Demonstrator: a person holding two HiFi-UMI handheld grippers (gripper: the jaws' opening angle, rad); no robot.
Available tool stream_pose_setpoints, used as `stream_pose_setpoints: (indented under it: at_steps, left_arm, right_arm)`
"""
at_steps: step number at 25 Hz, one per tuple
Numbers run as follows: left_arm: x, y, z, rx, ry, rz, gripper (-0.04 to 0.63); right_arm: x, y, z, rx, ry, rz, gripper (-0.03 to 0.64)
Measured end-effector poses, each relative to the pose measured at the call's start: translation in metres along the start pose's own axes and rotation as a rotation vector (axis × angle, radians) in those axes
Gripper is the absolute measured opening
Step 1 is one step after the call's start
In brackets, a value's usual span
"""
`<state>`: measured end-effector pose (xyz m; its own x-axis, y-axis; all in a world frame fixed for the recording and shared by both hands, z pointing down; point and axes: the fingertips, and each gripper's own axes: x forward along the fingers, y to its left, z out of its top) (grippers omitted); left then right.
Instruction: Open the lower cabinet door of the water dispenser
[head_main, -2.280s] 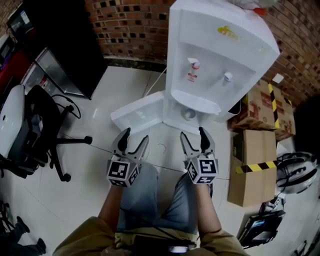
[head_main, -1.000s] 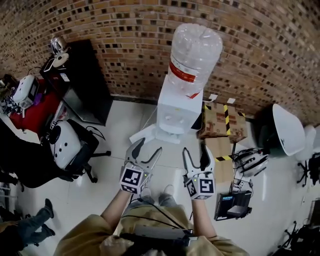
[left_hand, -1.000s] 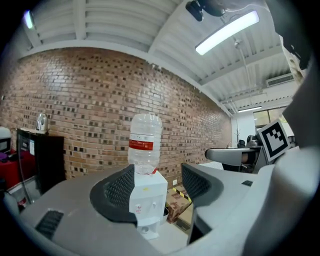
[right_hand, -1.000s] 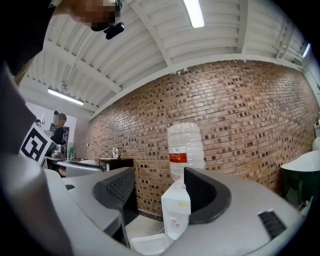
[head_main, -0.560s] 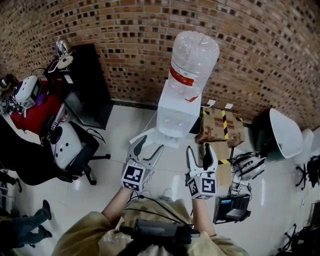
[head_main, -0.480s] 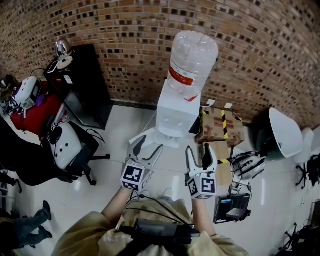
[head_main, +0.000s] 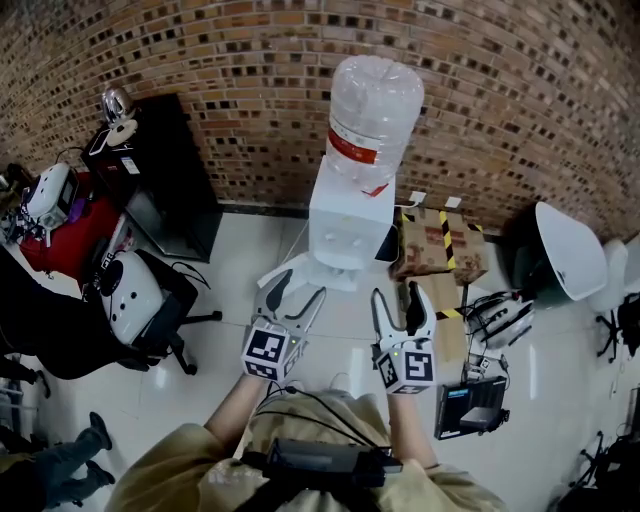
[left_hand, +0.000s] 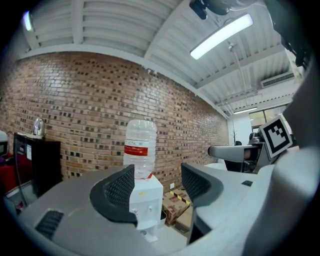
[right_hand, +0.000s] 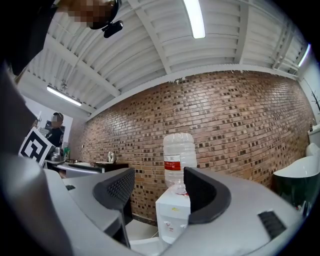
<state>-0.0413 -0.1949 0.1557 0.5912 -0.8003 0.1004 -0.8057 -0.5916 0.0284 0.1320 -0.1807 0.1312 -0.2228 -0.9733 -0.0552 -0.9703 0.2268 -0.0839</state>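
- Water dispenser (head_main: 348, 222) is framed between the spread jaws of the left gripper (head_main: 300, 290) in that gripper's view, well apart from them; nothing is pinched.
- The right gripper (head_main: 396, 298) is likewise held with its jaws apart and empty, aimed at the water dispenser.
- Both grippers are held side by side short of the water dispenser, above the white floor (head_main: 200, 390).
- Its lower cabinet door (head_main: 292, 272) is seen swung out from the water dispenser's base, on the left gripper's side.
- A clear bottle (head_main: 375, 110) with a red label is seated upside down on top of the water dispenser.
- Taped cardboard boxes (head_main: 440, 245) are set just beside the water dispenser on its right, a black cabinet (head_main: 165, 170) is placed to its left, and a brick wall (head_main: 220, 60) is seen behind it.
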Motion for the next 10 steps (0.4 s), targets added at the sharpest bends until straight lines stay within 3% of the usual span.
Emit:
stream_pose_setpoints:
  at_steps: [10]
  left_arm:
    - [-0.0007, 0.0023, -0.0032, 0.011, 0.013, -0.006, 0.284]
  right_arm:
    - [0.0011, -0.0003, 0.0031, -0.014, -0.001, -0.001, 0.341]
